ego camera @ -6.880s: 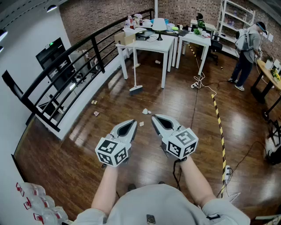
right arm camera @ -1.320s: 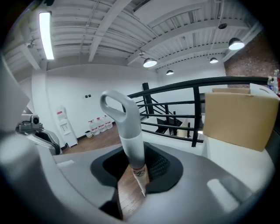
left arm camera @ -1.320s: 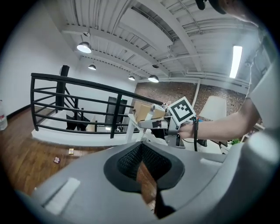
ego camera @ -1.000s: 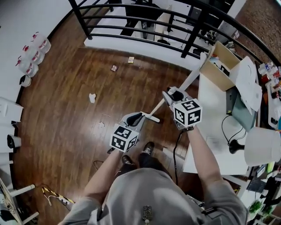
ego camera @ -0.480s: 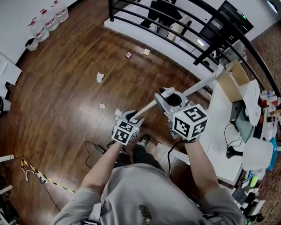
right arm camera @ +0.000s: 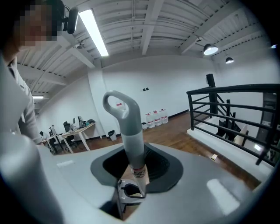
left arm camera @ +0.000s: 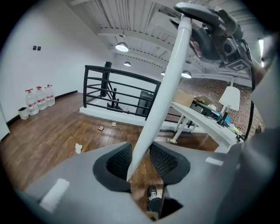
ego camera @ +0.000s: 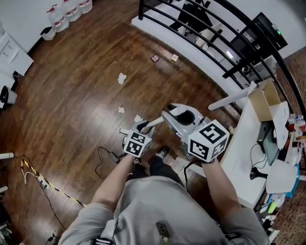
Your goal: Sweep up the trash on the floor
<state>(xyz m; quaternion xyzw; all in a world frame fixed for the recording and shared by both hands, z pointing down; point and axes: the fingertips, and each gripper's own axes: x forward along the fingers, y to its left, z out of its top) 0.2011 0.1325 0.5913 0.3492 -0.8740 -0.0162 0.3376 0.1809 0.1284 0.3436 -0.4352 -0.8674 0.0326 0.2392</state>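
I hold a broom by its white shaft. My right gripper is shut on the grey grip at the top, below its hang loop. Lower down, the left gripper has the shaft between its pads; its jaws are closing and stand just off the shaft. In the left gripper view the right gripper shows at the top end. Crumpled paper scraps lie on the wood floor, and two small wrappers by the railing.
A black railing curves along the far side. A white desk with a cardboard box stands at the right. A cable and striped tape run over the floor at the left; water bottles stand far left.
Both grippers have swung left with the broom, and the right one has come closer to my head. The left gripper has sunk lower along the shaft, toward the scraps.
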